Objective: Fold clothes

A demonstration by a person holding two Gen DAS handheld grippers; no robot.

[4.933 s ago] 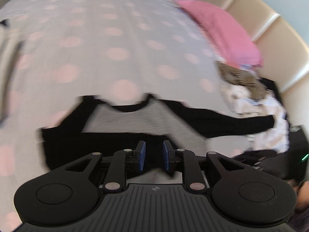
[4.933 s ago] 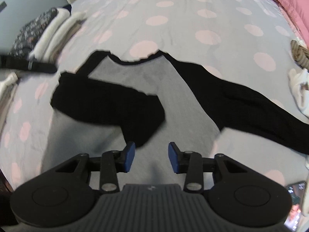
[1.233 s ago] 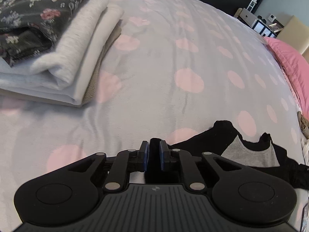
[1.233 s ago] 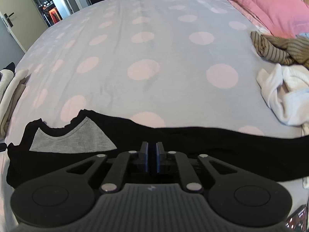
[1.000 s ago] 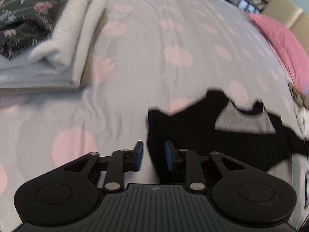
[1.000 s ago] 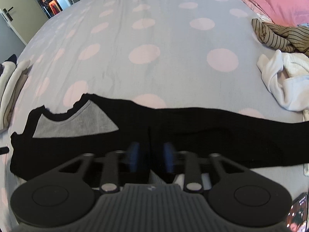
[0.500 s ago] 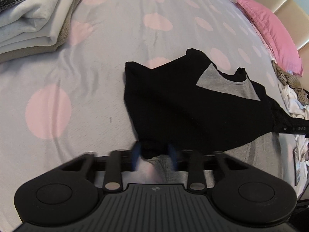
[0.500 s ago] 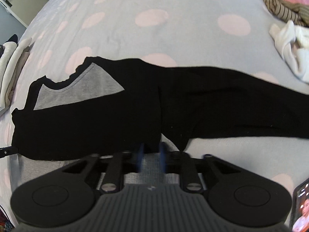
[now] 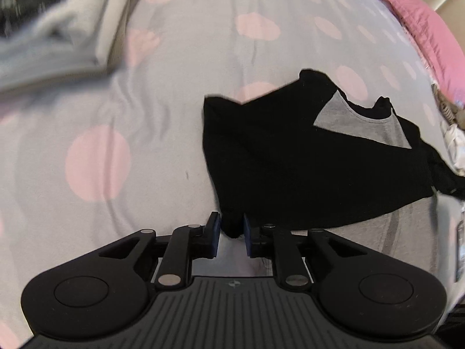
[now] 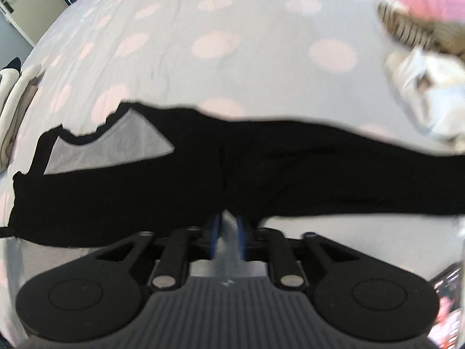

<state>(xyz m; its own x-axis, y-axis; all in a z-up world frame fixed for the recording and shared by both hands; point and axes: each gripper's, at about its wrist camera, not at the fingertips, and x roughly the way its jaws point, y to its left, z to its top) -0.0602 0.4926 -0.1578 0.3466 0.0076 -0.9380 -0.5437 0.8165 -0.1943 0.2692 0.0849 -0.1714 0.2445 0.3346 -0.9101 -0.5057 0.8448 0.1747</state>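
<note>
A raglan shirt [image 9: 290,160] with a grey body and black sleeves lies on the bed, one black sleeve folded across its chest. A grey triangle shows by the collar [image 9: 363,125]. My left gripper [image 9: 231,229] points down at the near left corner of the black fold, and its blue pads are shut on that corner. In the right wrist view the shirt [image 10: 145,192] stretches across the frame with the other sleeve trailing right. My right gripper [image 10: 228,232] is blurred and its jaws are opening. Only grey fabric shows in their gap; the black edge lies just ahead of them.
The bedspread [image 9: 116,116] is grey with pink dots. A stack of folded clothes [image 9: 58,29] sits at the far left. A pink pillow [image 9: 421,29] lies far right, with crumpled white and striped garments [image 10: 430,87] beside it. A phone [image 10: 447,305] rests near the right edge.
One second ago the left pads stood apart beside the black cloth; now they grip its corner. The right pads, close together half a second ago, have spread. The shirt itself lies much the same.
</note>
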